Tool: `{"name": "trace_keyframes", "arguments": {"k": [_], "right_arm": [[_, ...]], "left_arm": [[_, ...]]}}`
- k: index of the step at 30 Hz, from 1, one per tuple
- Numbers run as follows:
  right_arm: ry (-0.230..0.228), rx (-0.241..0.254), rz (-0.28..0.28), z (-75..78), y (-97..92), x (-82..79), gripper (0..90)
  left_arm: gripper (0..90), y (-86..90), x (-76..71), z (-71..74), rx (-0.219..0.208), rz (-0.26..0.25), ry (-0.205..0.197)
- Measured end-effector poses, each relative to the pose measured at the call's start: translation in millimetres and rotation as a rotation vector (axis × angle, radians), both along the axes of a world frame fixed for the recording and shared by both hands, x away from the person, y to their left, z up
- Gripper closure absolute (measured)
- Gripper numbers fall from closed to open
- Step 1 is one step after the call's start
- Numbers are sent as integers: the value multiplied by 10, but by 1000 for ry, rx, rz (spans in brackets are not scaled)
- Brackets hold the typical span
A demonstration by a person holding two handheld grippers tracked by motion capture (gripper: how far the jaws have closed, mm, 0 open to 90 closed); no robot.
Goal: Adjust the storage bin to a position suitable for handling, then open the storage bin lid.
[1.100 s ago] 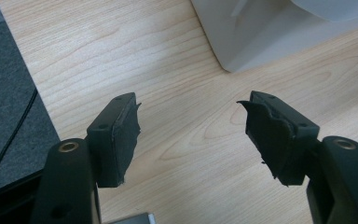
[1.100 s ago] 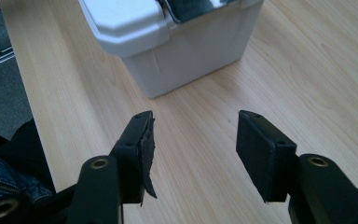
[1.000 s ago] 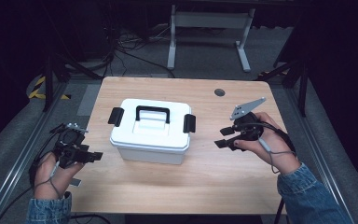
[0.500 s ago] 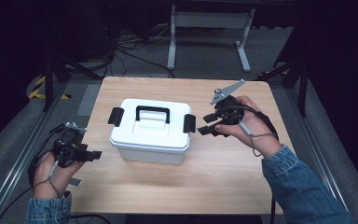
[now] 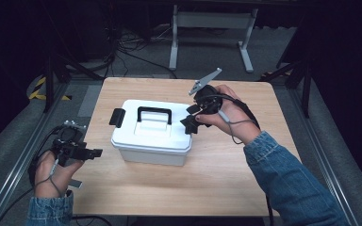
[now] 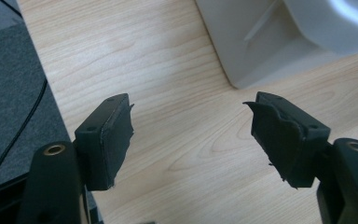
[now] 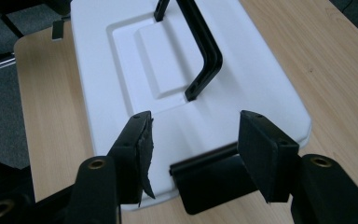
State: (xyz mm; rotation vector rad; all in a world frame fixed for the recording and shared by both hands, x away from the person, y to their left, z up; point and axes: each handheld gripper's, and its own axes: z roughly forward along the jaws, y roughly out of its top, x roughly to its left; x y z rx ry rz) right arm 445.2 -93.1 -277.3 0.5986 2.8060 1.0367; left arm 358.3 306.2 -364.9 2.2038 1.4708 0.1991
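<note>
Box (image 5: pixel 152 132), white with a black handle (image 5: pixel 154 114), is set at the table's (image 5: pixel 217 188) centre. At 8 o'clock from it the left gripper (image 5: pixel 92 153) is held over bare wood, jaws spread and empty. At 2 o'clock the right gripper (image 5: pixel 188 123) is poised, jaws parted, on either side of the box's right latch (image 7: pixel 214 179), nothing grasped.

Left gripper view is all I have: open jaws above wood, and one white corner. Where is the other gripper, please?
Observer: The right gripper is at the right end of the white box, jaws open, just over a black latch.
Operator: Is there also a latch on my side?
Observer: Yes, a second black latch sits on the box's left end. Your left gripper is apart from it, nearer the table's front edge.
</note>
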Motion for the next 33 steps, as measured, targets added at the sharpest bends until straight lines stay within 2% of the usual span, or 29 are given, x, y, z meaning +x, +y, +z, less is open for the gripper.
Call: {"name": "trace_keyframes", "arguments": {"k": [6,9,16,21,24,28,31,33], "right_arm": [[-1,12,-14,5,160,112,450],[-18,6,6,7,267,158,444],[-23,6,6,16,506,276,418],[-9,8,29,-12,676,363,414],[19,17,43,-57,759,397,412],[32,-5,55,-140,870,452,423],[47,-17,75,-193,934,491,473],[42,-47,83,-226,972,513,512]], "left_arm": [[298,-14,35,13,-4,-7,-6],[304,3,25,10,-4,-5,-3],[305,22,3,16,-2,4,-12],[305,34,-5,22,-6,7,-9],[304,26,10,15,-3,2,-12],[304,9,26,3,-4,-5,-5],[305,5,30,1,-6,-6,-5],[305,6,30,1,-8,-4,-3]]}}
